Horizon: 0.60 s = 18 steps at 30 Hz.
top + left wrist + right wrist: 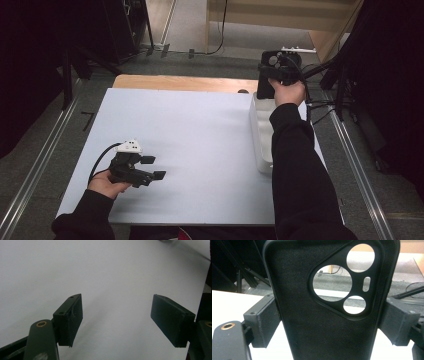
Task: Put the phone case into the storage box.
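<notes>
A person sits at a white table [180, 150] holding a two-jaw gripper in each hand. The right gripper [267, 82], at the far right corner of the table, pinches a black phone case [324, 322] by its two long edges. The case stands roughly upright, its soft inner lining facing the gripper's camera and its camera cut-outs at the top. It hangs above the far end of a white tray [260, 140] that lies along the table's right edge. Whether the case touches the tray cannot be told.

The left gripper [156, 167] rests low over the near left part of the table, well apart from the case. Its jaws stand spread with nothing between them.

The step in hand appears to be carrying or setting the case at the tray. To do it well, the right hand would likely keep its squeeze even on both edges, since the thin shell could flex or twist out. It should keep the case upright and lower it slowly until it is supported, and only then loosen the jaws.
</notes>
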Motion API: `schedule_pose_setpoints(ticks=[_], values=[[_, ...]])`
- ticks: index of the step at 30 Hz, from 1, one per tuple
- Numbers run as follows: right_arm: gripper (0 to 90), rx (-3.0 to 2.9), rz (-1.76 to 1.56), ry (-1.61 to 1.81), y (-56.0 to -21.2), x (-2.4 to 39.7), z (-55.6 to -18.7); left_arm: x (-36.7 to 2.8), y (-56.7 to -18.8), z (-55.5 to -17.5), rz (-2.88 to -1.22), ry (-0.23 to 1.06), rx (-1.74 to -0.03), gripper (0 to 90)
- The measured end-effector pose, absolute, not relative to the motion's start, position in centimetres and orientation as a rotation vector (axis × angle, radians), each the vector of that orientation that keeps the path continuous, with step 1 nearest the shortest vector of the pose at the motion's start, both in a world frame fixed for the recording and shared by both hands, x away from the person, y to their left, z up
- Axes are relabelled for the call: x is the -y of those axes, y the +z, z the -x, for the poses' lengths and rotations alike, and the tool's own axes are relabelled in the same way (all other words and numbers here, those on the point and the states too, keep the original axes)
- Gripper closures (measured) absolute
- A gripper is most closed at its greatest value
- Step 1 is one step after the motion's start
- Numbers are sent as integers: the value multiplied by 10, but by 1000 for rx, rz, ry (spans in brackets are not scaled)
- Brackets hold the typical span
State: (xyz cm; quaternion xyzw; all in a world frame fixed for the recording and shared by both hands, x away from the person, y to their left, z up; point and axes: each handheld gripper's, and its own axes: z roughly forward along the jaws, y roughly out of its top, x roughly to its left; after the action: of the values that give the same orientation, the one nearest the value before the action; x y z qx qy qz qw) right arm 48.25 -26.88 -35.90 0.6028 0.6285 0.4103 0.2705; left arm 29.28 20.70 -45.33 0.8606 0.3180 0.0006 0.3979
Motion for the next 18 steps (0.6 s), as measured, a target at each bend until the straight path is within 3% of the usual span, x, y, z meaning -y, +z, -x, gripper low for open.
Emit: schedule_pose_setpoints(ticks=[18], values=[[115, -1646, -1676, 1112, -378, 272, -487, -206, -453, -292, -2184, 9, -797, 256]])
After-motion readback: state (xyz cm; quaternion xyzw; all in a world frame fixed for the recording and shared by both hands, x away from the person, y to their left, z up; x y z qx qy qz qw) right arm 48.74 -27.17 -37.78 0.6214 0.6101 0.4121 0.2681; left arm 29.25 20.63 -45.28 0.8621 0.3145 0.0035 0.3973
